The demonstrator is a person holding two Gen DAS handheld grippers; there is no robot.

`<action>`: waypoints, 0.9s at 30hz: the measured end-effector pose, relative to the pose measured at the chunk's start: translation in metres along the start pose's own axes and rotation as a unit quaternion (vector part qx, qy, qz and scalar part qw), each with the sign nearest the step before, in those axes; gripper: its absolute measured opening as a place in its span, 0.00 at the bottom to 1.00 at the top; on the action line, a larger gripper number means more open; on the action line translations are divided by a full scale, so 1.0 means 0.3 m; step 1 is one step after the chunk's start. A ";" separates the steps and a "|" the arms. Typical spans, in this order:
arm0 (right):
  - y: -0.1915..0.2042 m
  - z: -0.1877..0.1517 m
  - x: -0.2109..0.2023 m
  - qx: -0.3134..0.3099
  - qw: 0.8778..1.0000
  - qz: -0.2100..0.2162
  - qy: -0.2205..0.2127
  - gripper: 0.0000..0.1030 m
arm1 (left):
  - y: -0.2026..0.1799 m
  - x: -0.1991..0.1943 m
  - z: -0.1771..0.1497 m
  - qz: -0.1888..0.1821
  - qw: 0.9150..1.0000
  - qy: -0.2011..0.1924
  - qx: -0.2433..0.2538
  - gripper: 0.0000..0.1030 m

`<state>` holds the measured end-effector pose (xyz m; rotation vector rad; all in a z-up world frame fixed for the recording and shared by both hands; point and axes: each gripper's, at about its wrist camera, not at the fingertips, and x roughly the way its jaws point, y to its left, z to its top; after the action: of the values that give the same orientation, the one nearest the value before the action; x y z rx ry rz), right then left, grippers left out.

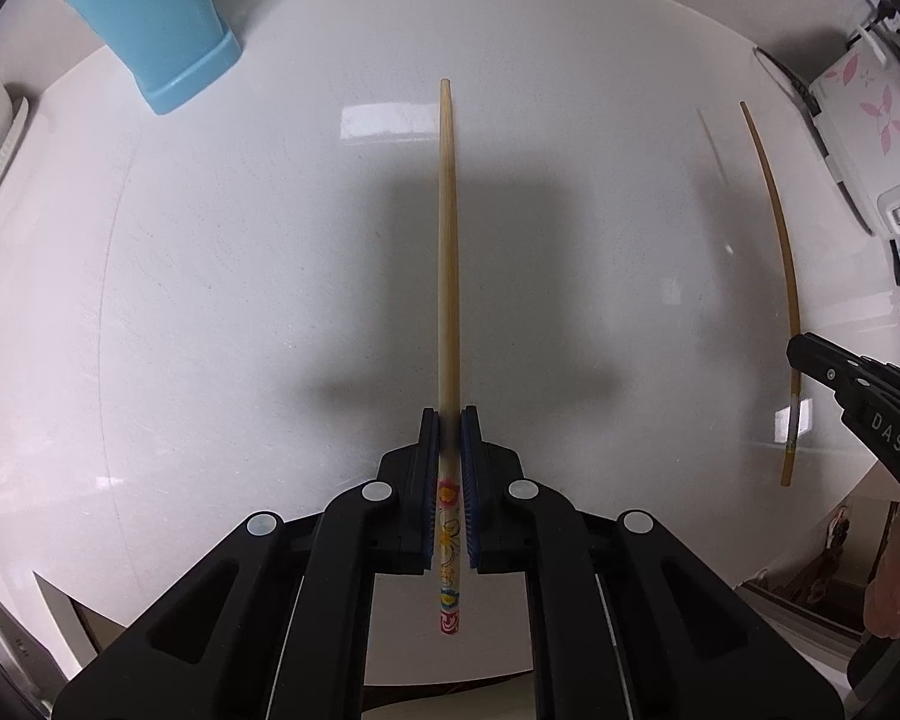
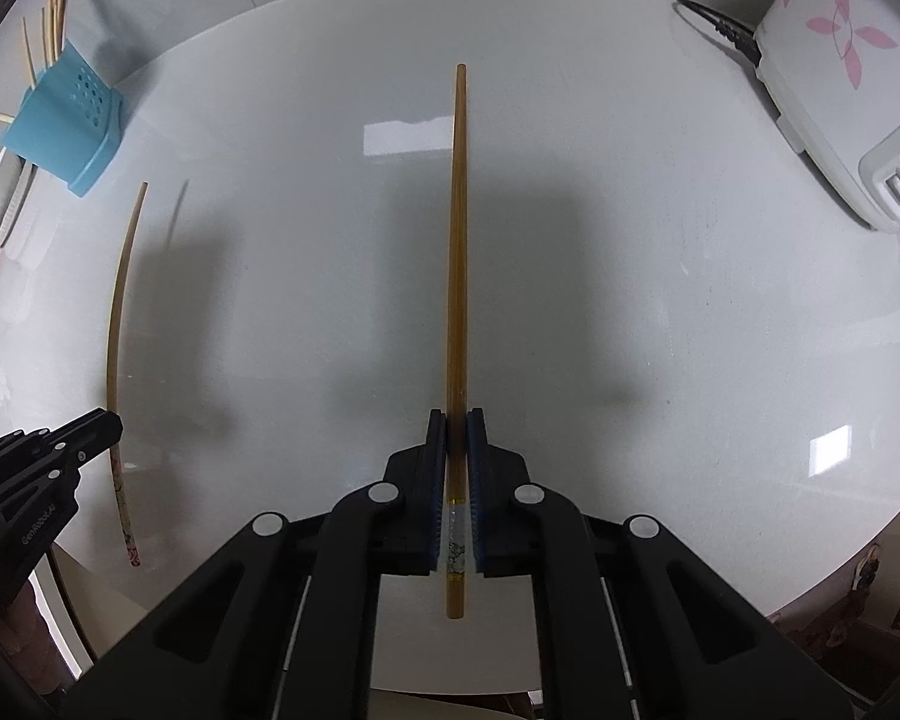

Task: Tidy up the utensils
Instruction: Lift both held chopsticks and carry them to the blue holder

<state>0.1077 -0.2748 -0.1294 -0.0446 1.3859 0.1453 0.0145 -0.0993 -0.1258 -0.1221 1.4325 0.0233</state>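
While both point down over the white table (image 1: 210, 300), the left gripper (image 1: 449, 420) clamps a flower-painted chopstick (image 1: 448, 240) and the right gripper (image 2: 456, 420) clamps a darker chopstick (image 2: 457, 240), each well apart from the blue utensil holder (image 1: 156, 30).

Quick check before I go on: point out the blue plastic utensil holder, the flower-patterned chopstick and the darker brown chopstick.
Blue plastic utensil holder (image 1: 156, 24), left wrist view, on its side wall.
Flower-patterned chopstick (image 1: 448, 240), left wrist view, on its plain shaft.
Darker brown chopstick (image 2: 456, 252), right wrist view, on its mid shaft.
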 end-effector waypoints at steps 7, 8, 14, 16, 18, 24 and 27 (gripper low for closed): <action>0.065 0.034 -0.084 -0.021 0.999 -0.006 -0.038 0.06 | 0.037 -0.079 0.011 -0.002 1.000 -0.027 -0.015 0.06; 0.071 0.028 -0.091 -0.023 0.999 -0.006 -0.042 0.06 | 0.036 -0.118 -0.037 -0.002 0.999 -0.031 -0.017 0.06; 0.126 0.027 -0.141 -0.046 0.996 -0.004 -0.070 0.06 | 0.053 -0.184 -0.022 -0.006 0.997 -0.070 -0.025 0.06; 0.163 0.043 -0.161 -0.054 0.995 -0.001 -0.082 0.06 | 0.063 -0.203 -0.039 -0.009 0.996 -0.080 -0.028 0.06; 0.191 0.050 -0.181 -0.063 0.994 0.000 -0.093 0.06 | 0.080 -0.232 -0.057 -0.010 0.995 -0.091 -0.033 0.06; 0.289 0.098 -0.231 -0.082 0.989 0.016 -0.125 0.06 | 0.202 -0.261 0.071 -0.016 0.990 -0.131 -0.045 0.06; 0.349 0.124 -0.257 -0.093 0.986 0.025 -0.138 0.06 | 0.244 -0.307 0.083 -0.012 0.986 -0.161 -0.047 0.06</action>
<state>0.1169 -0.1725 -0.0413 -0.1406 1.0937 0.3105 0.0197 -0.0187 -0.0365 -0.2048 1.1072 0.0866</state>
